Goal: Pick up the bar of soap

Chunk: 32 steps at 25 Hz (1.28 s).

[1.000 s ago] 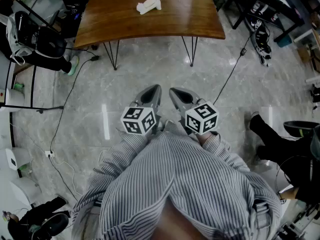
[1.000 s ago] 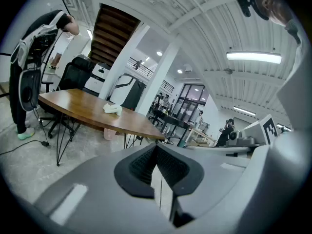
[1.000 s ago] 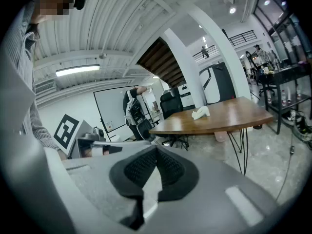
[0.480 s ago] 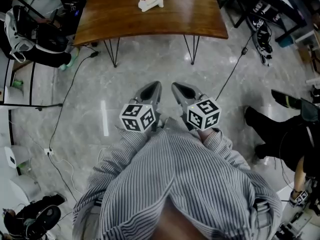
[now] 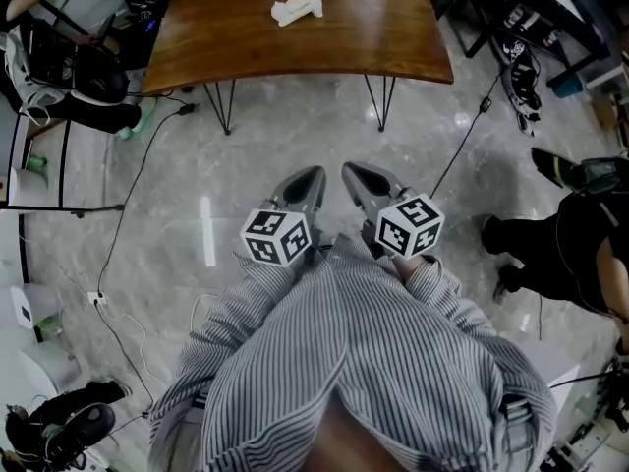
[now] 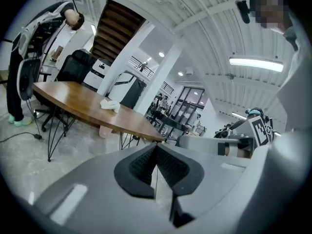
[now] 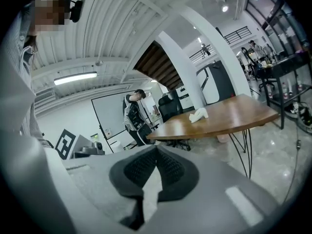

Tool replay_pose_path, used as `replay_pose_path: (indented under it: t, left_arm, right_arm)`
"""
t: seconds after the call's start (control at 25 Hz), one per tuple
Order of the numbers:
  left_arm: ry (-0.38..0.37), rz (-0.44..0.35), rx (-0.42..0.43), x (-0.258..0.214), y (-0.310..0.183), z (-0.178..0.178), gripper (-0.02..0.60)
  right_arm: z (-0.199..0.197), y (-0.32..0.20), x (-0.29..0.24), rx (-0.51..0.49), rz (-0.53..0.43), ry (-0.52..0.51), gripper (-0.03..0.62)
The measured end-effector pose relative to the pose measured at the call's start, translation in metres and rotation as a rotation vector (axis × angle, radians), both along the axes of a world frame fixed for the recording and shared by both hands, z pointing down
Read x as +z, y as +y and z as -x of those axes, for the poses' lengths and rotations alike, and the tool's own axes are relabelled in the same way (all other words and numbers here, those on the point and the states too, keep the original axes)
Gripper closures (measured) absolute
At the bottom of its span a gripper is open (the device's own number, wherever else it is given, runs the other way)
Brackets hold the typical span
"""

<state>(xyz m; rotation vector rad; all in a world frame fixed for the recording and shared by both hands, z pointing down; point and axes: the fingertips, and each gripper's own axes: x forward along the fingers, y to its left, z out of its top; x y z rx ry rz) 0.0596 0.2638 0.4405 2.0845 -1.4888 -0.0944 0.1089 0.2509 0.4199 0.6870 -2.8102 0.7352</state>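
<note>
Jaws of left gripper (image 5: 313, 177) and right gripper (image 5: 352, 172) are shut, empty; soap (image 5: 297, 8), far ahead, could be knocked away if approached unopened.

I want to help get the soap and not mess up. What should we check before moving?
1. Bar of soap in sight: ok, it lies on the wooden table.
2. Soap close enough to grab: not ok, the table stands well ahead across the floor.
3. Left gripper ready to grab: not ok, jaws shut, nothing between them.
4. Right gripper ready to grab: not ok, jaws shut, nothing between them.
5. Walking path: ok, the black cables lie off to the sides, not straight ahead.
</note>
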Motion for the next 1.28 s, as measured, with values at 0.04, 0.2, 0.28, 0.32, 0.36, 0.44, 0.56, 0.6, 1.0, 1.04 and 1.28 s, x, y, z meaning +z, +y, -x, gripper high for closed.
replay_pose_path:
  t: [0.04,0.2,0.28,0.32,0.36,0.44,0.56,0.6,1.0,1.04,1.28]
  left_arm:
    - [0.015,0.014,0.005,0.007,-0.002,-0.002,0.580]
    - [0.039,0.016,0.004,0.011,-0.022,0.005,0.580]
    - [0.037,-0.008,0.013,0.007,-0.039,0.011,0.580]
    - [0.042,-0.020,0.020,0.006,-0.050,0.015,0.580]
    - [0.051,-0.034,0.025,0.006,-0.063,0.021,0.580]
    - [0.061,-0.059,0.027,0.005,-0.091,0.036,0.580]
    - [0.046,-0.090,0.048,-0.001,-0.139,0.058,0.580]
    - [0.039,-0.097,0.066,-0.004,-0.157,0.066,0.580]
    - [-0.009,-0.079,0.174,-0.023,-0.312,0.148,0.580]
    - [-0.010,-0.078,0.179,-0.024,-0.324,0.155,0.580]
    - [-0.009,-0.047,0.185,-0.013,-0.363,0.178,0.580]
  right_arm:
    - [-0.001,-0.002,0.005,-0.008,0.008,0.004,0.592]
    - [0.001,-0.022,0.011,-0.006,0.007,0.010,0.592]
    - [0.006,-0.041,0.006,0.015,-0.001,-0.010,0.592]
    - [0.011,-0.052,0.006,0.023,0.000,-0.025,0.592]
    - [0.016,-0.063,0.007,0.030,0.002,-0.041,0.592]
    - [0.025,-0.089,0.012,0.046,0.003,-0.057,0.592]
    - [0.042,-0.140,0.011,0.077,-0.008,-0.059,0.592]
    - [0.049,-0.158,0.008,0.091,-0.011,-0.064,0.592]
    - [0.122,-0.315,-0.011,0.196,-0.014,-0.071,0.592]
    - [0.129,-0.327,-0.012,0.200,-0.013,-0.075,0.592]
    - [0.159,-0.359,-0.001,0.195,-0.010,-0.013,0.592]
